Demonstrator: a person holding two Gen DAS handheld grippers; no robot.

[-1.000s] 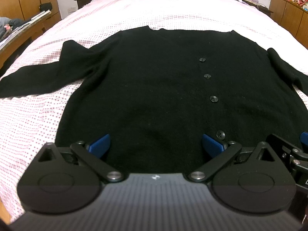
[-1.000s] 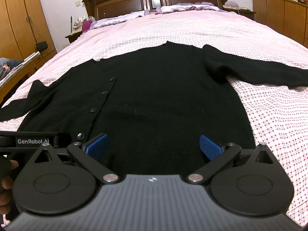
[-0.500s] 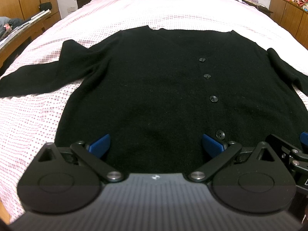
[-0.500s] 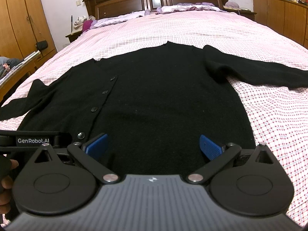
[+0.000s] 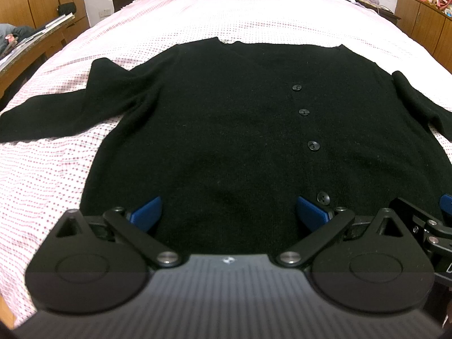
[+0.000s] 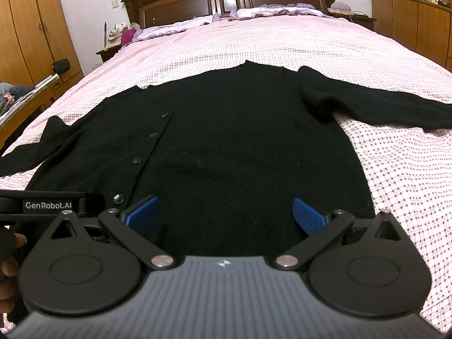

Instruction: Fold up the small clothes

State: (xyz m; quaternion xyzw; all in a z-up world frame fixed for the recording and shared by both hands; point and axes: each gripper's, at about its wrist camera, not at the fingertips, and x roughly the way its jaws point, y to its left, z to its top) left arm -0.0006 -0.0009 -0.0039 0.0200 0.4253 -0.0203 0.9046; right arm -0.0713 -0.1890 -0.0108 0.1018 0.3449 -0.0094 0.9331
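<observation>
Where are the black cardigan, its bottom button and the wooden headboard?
black cardigan [image 5: 226,141], left wrist view, middle of its front panel.
bottom button [image 5: 323,198], left wrist view, centre of the button near the hem.
wooden headboard [image 6: 180,8], right wrist view, its left carved panel.

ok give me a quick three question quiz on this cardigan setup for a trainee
1. True or false: the black cardigan lies spread flat on the bed.
2. How many buttons show down its front?
3. The left gripper and right gripper are: A) both open, B) both shut, C) one of each.

Key: 1 true; 2 four; 3 A.
</observation>
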